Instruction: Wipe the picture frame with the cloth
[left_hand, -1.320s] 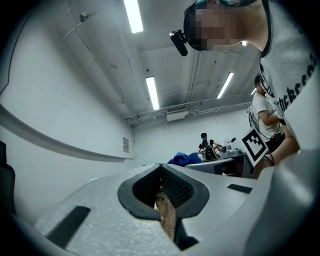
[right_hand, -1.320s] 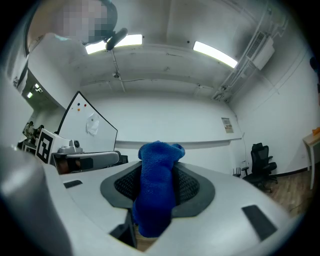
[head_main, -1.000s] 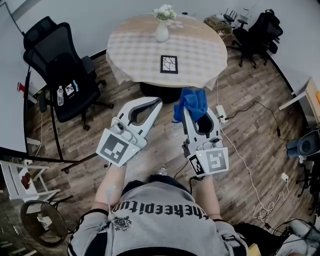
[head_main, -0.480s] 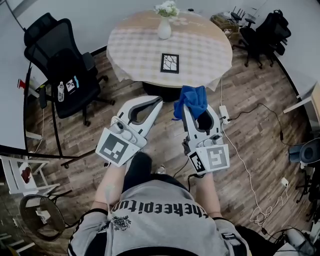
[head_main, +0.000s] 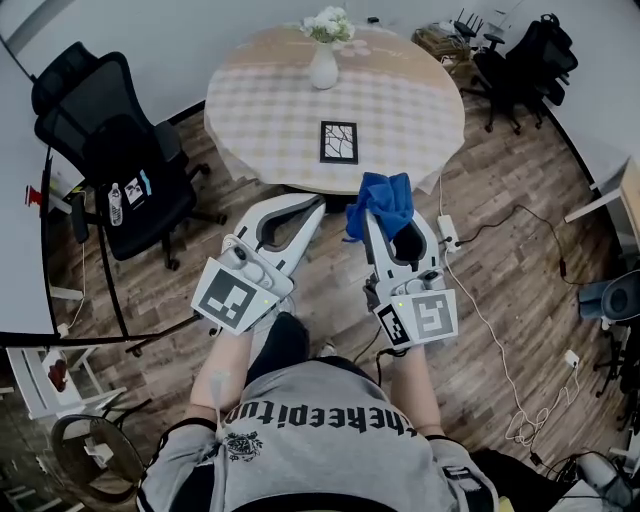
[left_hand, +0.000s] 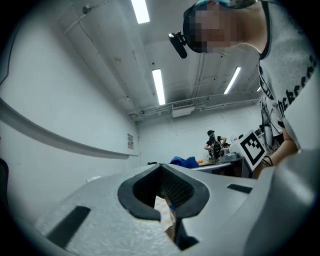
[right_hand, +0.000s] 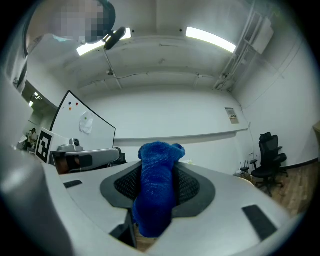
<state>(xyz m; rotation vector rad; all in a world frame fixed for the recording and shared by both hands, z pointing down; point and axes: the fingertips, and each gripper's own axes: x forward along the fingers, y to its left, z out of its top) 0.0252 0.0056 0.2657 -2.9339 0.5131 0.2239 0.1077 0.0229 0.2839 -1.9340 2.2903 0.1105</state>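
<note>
The picture frame (head_main: 338, 142), black-edged with a cracked-line print, lies flat on the round table (head_main: 400, 100) with its checked cover, ahead of both grippers. A blue cloth (head_main: 383, 200) bunches out of the tip of my right gripper (head_main: 372, 216), which is shut on it; in the right gripper view the cloth (right_hand: 156, 190) hangs between the jaws. My left gripper (head_main: 317, 204) is held beside it on the left, shut with nothing in it. Both grippers hover over the floor, short of the table's near edge.
A white vase of flowers (head_main: 323, 62) stands on the far side of the table. A black office chair (head_main: 110, 140) is on the left, and more chairs (head_main: 520, 60) are at the back right. A power strip (head_main: 445, 228) and cables (head_main: 500, 350) lie on the wooden floor to the right.
The table and frame have drawn slightly nearer in the head view. Both grippers keep the same pose, with the cloth still held in the right one.
</note>
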